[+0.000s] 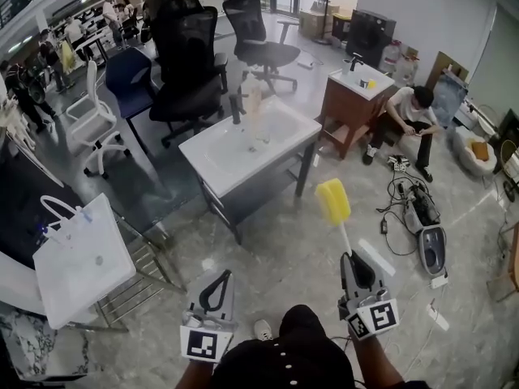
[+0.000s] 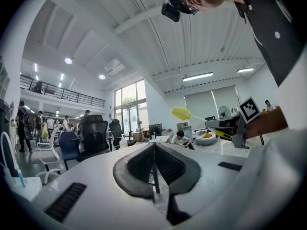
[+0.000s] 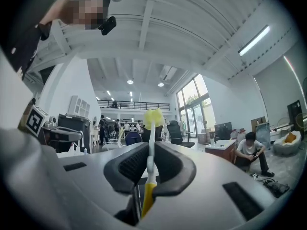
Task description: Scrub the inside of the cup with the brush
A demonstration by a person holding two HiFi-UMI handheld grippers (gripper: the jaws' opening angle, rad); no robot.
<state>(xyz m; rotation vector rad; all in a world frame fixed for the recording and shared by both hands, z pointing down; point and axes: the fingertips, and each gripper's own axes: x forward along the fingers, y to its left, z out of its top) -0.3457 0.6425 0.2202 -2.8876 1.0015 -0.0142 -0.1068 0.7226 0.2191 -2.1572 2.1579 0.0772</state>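
Note:
In the head view my right gripper (image 1: 354, 258) is shut on the white handle of a brush (image 1: 332, 201), whose yellow sponge head points toward the white sink table (image 1: 212, 168) ahead. A pale translucent cup (image 1: 254, 97) stands on the sink's back rim beside a dark faucet (image 1: 236, 105). Both grippers are well short of the sink. My left gripper (image 1: 217, 276) is shut with nothing in it. The right gripper view shows the jaws (image 3: 151, 152) clamped on the brush (image 3: 153, 116). In the left gripper view the jaws (image 2: 154, 150) meet, and the brush (image 2: 181, 112) shows at the right.
A second white basin (image 1: 81, 258) sits on a metal rack at the left. Black office chairs (image 1: 190, 63) stand behind the sink table. A wooden sink cabinet (image 1: 357, 96), a person seated on the floor (image 1: 409, 116), and cables and devices (image 1: 422, 217) are on the right.

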